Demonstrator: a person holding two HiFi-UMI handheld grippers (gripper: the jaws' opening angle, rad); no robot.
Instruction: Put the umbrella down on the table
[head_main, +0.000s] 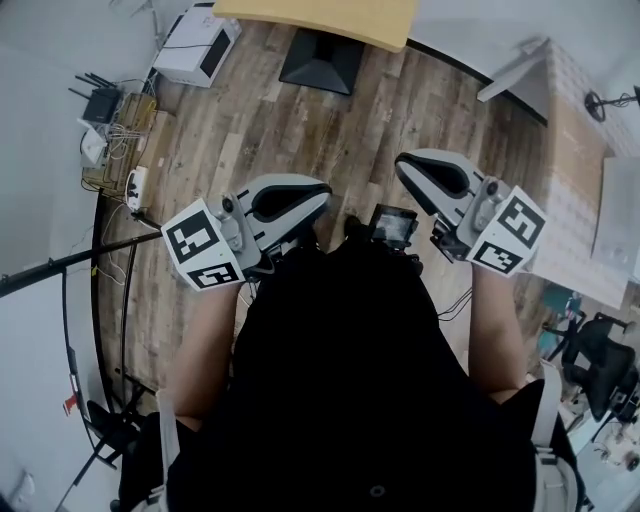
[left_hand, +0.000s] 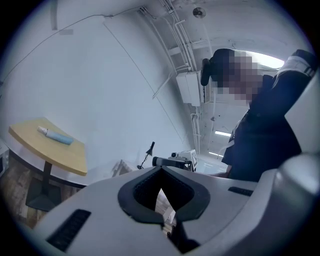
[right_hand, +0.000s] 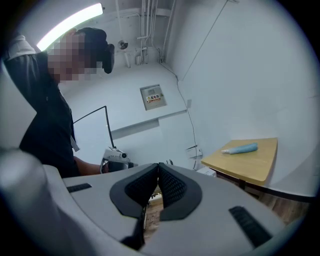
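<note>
A light-blue folded umbrella (left_hand: 55, 135) lies on the round yellow table (left_hand: 60, 155), far ahead of both grippers; the right gripper view also shows the umbrella (right_hand: 241, 148) on the table (right_hand: 250, 165). In the head view only the table's near edge (head_main: 320, 18) shows, at the top. My left gripper (head_main: 305, 198) and right gripper (head_main: 408, 168) are held side by side in front of the person's body over the wooden floor. Both are shut with nothing in them: the left gripper (left_hand: 161, 169) and the right gripper (right_hand: 158, 165) each have their tips touching.
The table's black foot (head_main: 322, 62) stands on the plank floor. A white box-like device (head_main: 195, 45) and a router with cables (head_main: 105, 110) sit at the left wall. A pale counter (head_main: 575, 170) and an office chair (head_main: 600, 360) are at the right, a black stand (head_main: 70, 262) at the left.
</note>
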